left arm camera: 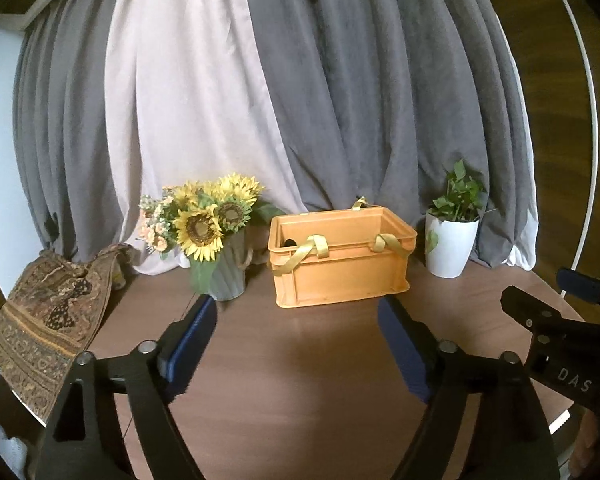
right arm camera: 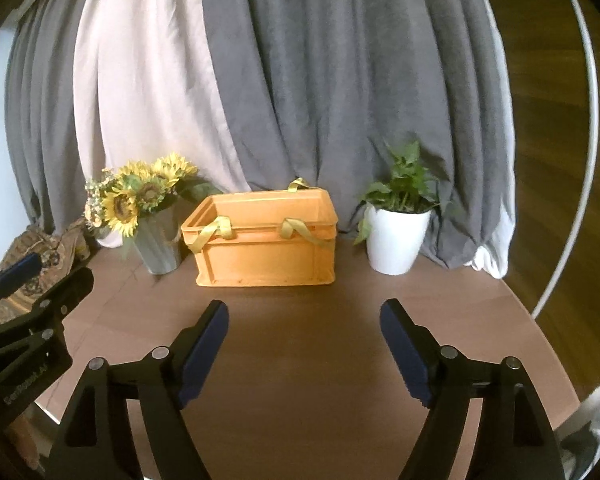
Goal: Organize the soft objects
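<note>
Grippers first, nearest the lenses: the left gripper holds its 2 blue-padded fingers wide apart with only bare tabletop between them, nothing gripped. Same story on the right gripper, jaws spread, blue pads facing each other across empty wood. Each one shows in the other's view, at the side edge of the frame, black frame and blue tip, so the 2 hang side by side over the near part of the brown table.

Moving out across the tabletop, off to the left edge a patterned brown cloth lies draped over the table's rim, rumpled at its far end near the curtain. It sits well apart from both grippers.

Further back, centre stage, the orange crate stands upright and open-topped on the table. Yellow ribbon straps spill over its near wall in 2 loops, and another bit of ribbon pokes up at the far rim. What else lies inside, I cannot tell from this angle.

Just left of the crate, a grey vase carries sunflowers with some small pale blooms beside them. To the crate's right, clear of it, a white pot holds a leafy green plant.

Behind everything hang grey curtains with 1 pale panel between them, their hems reaching the table's far edge.
</note>
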The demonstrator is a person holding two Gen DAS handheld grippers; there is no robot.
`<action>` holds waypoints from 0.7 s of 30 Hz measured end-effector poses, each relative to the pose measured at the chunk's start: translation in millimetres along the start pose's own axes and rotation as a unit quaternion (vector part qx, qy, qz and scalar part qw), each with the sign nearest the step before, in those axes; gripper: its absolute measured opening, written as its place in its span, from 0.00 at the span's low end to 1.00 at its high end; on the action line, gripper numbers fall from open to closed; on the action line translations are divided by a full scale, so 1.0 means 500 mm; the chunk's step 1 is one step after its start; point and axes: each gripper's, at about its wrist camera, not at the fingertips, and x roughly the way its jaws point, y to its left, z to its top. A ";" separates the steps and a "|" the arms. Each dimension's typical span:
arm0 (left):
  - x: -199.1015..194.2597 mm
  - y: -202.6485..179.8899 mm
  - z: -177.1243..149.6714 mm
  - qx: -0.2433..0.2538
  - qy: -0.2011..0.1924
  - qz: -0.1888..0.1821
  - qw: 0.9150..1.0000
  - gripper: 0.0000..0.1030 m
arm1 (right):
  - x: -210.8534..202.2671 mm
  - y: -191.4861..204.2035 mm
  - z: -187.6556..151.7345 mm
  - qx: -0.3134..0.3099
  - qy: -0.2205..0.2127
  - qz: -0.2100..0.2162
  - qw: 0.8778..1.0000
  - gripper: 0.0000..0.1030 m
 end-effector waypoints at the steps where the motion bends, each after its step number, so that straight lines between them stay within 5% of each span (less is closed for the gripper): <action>1: -0.009 -0.001 -0.003 0.001 -0.001 0.001 1.000 0.83 | -0.007 -0.003 -0.003 0.001 0.000 -0.001 1.000 0.79; 21: -0.159 -0.001 -0.037 -0.004 -0.033 0.010 0.999 0.96 | -0.151 -0.018 -0.051 0.003 -0.035 0.001 0.999 0.83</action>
